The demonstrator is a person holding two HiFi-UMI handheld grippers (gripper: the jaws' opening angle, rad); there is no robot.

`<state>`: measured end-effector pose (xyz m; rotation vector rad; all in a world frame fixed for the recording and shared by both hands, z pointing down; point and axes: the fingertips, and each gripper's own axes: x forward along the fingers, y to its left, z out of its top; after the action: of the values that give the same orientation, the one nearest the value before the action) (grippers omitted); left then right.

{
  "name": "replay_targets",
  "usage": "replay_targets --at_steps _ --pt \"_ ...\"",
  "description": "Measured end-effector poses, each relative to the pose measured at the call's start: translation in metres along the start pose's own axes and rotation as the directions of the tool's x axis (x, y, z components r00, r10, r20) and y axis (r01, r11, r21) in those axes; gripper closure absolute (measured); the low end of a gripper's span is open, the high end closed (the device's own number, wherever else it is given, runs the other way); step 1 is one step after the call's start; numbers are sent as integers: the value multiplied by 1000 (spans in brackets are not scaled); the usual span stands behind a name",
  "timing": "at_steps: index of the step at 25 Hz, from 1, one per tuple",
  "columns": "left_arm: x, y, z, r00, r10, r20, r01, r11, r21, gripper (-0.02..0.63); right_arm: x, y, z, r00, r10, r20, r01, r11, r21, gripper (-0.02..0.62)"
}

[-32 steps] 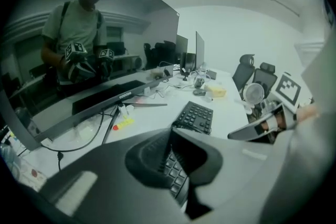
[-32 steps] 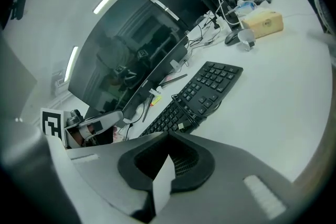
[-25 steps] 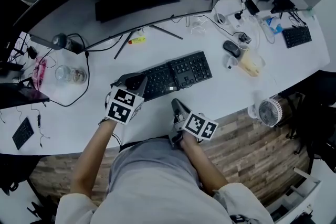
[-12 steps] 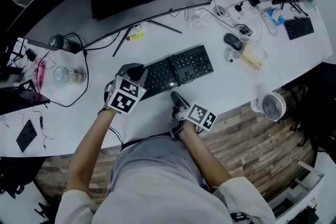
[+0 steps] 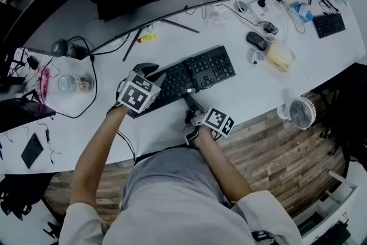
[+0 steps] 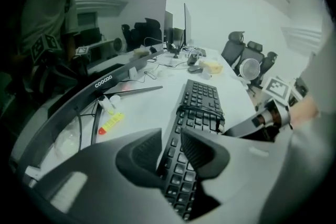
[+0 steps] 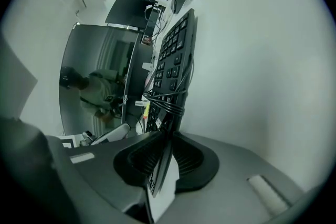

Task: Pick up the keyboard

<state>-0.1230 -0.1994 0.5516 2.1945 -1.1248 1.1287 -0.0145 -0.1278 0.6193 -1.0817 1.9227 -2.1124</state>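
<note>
A black keyboard (image 5: 198,73) with its cable wound round the middle lies on the white desk (image 5: 258,94) in front of the person. My left gripper (image 5: 150,73) sits at the keyboard's left end. In the left gripper view the keyboard (image 6: 198,107) runs away between the two fingers, and the left gripper (image 6: 170,149) is shut on its end. My right gripper (image 5: 192,103) is at the keyboard's front edge near the middle. In the right gripper view the right gripper (image 7: 165,157) pinches the thin edge of the keyboard (image 7: 176,50), where a white label shows.
A curved monitor (image 5: 114,3) stands behind the keyboard, with a yellow marker (image 5: 148,38) at its foot. A glass jar (image 5: 74,82) is on the left. A mouse (image 5: 256,40), a small fan (image 5: 302,112) and a second keyboard (image 5: 330,24) are on the right.
Both grippers moved forward to the keyboard. The left one took the left end between its jaws. The right one rose from the desk's front edge and shut on the keyboard's near edge.
</note>
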Motion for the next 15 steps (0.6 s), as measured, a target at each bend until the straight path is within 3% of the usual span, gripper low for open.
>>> replay_targets --at_steps 7,11,15 --pt "20 -5 2 992 -122 -40 121 993 -11 606 -1 -4 0 1000 -18 11 17 1000 20 572" --pt "35 -10 0 967 -243 -79 240 970 -43 606 1 -5 0 999 -39 15 39 999 25 569" --pt "46 -9 2 952 -284 -115 283 959 -28 606 0 -4 0 999 -35 30 34 999 27 572"
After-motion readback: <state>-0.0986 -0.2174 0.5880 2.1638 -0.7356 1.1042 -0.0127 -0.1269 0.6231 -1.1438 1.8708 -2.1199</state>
